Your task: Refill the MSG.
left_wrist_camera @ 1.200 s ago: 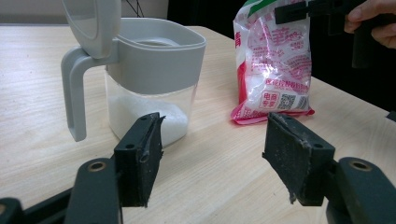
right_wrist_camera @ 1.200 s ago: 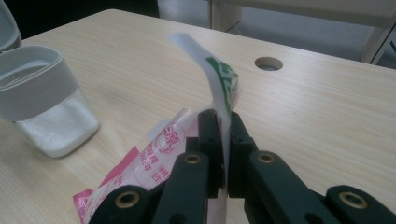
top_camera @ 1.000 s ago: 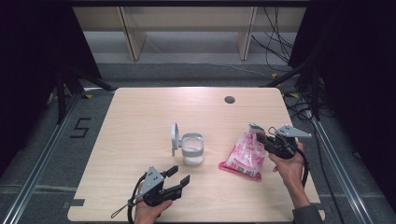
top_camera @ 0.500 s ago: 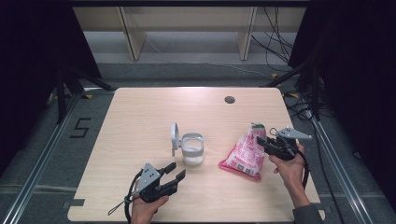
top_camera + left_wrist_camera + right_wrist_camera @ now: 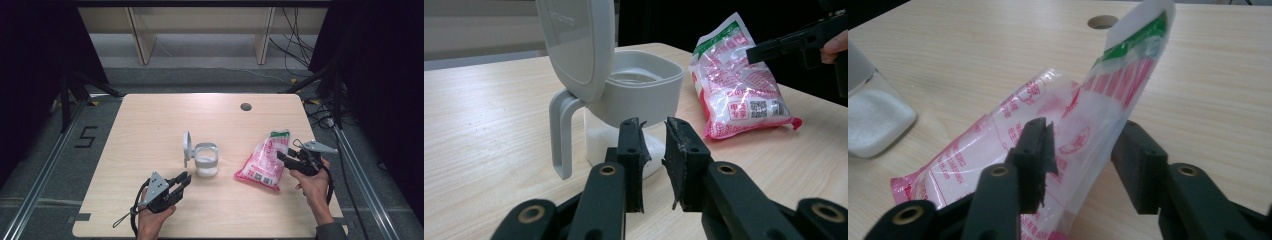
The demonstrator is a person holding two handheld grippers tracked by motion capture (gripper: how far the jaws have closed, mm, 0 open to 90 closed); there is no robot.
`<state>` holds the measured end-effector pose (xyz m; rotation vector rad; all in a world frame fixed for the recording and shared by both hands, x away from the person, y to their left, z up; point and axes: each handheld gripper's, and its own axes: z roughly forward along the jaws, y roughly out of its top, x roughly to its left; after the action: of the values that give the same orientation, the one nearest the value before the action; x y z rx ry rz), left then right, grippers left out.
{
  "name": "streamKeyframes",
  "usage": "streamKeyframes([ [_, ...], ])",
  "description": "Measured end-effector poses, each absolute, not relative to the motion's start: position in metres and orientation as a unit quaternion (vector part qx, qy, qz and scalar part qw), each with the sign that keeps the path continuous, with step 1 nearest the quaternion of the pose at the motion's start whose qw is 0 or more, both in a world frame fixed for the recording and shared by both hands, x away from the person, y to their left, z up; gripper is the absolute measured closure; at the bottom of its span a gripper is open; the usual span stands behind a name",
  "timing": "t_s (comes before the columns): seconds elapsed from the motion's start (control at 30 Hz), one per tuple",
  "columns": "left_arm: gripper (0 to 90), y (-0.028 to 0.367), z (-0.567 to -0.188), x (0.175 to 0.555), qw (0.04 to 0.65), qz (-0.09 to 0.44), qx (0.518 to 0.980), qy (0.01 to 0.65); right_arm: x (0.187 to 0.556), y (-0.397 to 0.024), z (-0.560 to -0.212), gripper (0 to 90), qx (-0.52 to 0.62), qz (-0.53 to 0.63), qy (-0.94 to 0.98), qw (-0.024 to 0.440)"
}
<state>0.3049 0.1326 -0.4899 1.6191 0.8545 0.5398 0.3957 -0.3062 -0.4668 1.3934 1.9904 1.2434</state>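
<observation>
The right claw (image 5: 1080,150) is opening around the bag (image 5: 1048,135), which may be slumping; the left claw (image 5: 654,150), nearly clenched, is grasping nothing.

Pale wooden counter (image 5: 150,130) with rounded corners and a round cable hole (image 5: 245,106) near the far edge. Near the middle, a clear jar (image 5: 205,160) with grey rim and lid flipped up, white grains inside. Just to its right, a pink and white bag (image 5: 262,162) lying slanted, green-edged top raised.
</observation>
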Motion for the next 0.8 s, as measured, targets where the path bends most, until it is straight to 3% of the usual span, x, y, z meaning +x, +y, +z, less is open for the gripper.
streamKeyframes([
  [0.13, 81.7, 0.136, -0.489, 0.306, 0.576, 0.231, 0.695, 0.364, 0.39, -0.31, -0.466, 53.8, 0.525, 0.456, 0.692, 0.191],
  [0.53, 88.4, 0.139, -0.491, 0.31, 0.575, 0.224, 0.697, 0.365, 0.374, -0.31, -0.463, 42.2, 0.526, 0.444, 0.687, 0.233],
  [0.8, 89.3, 0.14, -0.489, 0.315, 0.566, 0.228, 0.703, 0.364, 0.354, -0.3, -0.461, 40.7, 0.485, 0.441, 0.711, 0.253],
])
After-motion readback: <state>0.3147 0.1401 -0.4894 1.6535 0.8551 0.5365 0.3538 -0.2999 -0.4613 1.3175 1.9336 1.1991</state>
